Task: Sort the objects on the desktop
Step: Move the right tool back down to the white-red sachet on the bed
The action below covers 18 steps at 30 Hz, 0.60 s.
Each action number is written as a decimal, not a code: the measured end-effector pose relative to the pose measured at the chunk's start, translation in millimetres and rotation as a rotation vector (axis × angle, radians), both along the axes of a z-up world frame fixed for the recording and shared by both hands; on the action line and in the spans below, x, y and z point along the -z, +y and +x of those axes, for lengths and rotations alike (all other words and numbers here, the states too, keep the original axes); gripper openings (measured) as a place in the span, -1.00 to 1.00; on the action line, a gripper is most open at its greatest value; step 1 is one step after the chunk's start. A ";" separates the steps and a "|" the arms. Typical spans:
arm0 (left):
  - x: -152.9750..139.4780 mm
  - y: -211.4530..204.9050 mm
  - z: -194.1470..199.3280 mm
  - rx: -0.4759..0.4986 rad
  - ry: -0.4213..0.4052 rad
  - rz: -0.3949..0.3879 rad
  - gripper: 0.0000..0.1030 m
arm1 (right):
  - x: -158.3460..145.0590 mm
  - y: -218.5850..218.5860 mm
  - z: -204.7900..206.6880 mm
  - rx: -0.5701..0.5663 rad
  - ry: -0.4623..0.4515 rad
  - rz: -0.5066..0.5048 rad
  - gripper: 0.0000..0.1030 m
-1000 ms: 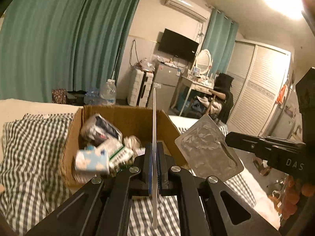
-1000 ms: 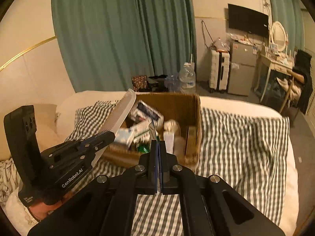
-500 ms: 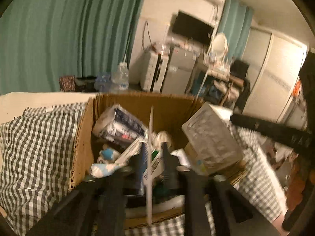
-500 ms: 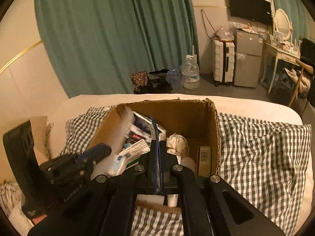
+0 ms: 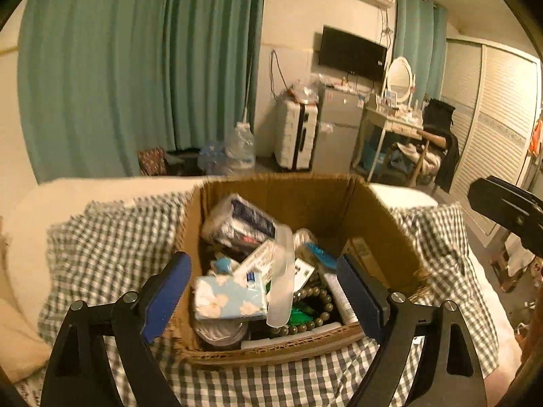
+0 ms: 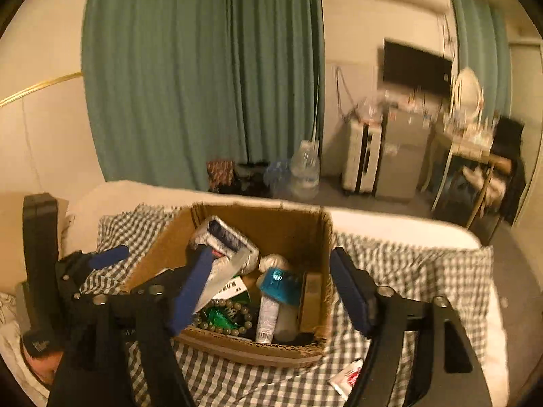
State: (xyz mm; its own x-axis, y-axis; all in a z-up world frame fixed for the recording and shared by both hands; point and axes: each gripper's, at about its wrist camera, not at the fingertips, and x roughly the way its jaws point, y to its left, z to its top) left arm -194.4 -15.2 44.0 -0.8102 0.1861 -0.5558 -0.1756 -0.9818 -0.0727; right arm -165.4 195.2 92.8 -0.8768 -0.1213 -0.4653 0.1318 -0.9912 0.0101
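Observation:
A brown cardboard box (image 5: 383, 234) sits on a checked cloth and is full of small items. My left gripper (image 5: 268, 291) is open just above its near edge. A pale translucent comb (image 5: 283, 278) lies loose on top of the contents beside a blue tissue pack (image 5: 230, 298). My right gripper (image 6: 271, 291) is open over the same box (image 6: 305, 227). A silver blister sheet (image 6: 227, 276) rests inside it, near a blue cap (image 6: 280, 285) and a bead bracelet (image 6: 224, 318). The left gripper also shows in the right wrist view (image 6: 101, 264).
The checked cloth (image 5: 112, 251) covers a bed with a cream pillow (image 5: 20, 308) at left. A small red and white packet (image 6: 348, 380) lies on the cloth in front of the box. Suitcase, fridge and dressing table stand beyond the bed.
Both grippers moved over the box and opened. The comb dropped out of the left gripper and the blister sheet out of the right; both now lie in the box.

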 end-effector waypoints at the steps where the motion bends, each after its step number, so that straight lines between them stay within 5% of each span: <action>1: -8.4 -0.6 9.6 -0.003 0.020 0.002 0.82 | -6.1 -0.5 7.8 0.002 0.012 0.002 0.40; 3: -25.5 -2.9 25.1 -0.008 0.062 0.011 0.99 | -17.2 0.6 23.2 0.004 0.025 -0.003 0.42; 11: -71.3 -8.3 76.3 -0.062 0.172 0.004 1.00 | -43.4 3.0 70.0 0.027 0.059 -0.003 0.68; 18: -59.6 -12.9 88.2 -0.108 0.116 0.009 1.00 | -24.2 30.0 80.6 0.079 0.010 -0.061 0.99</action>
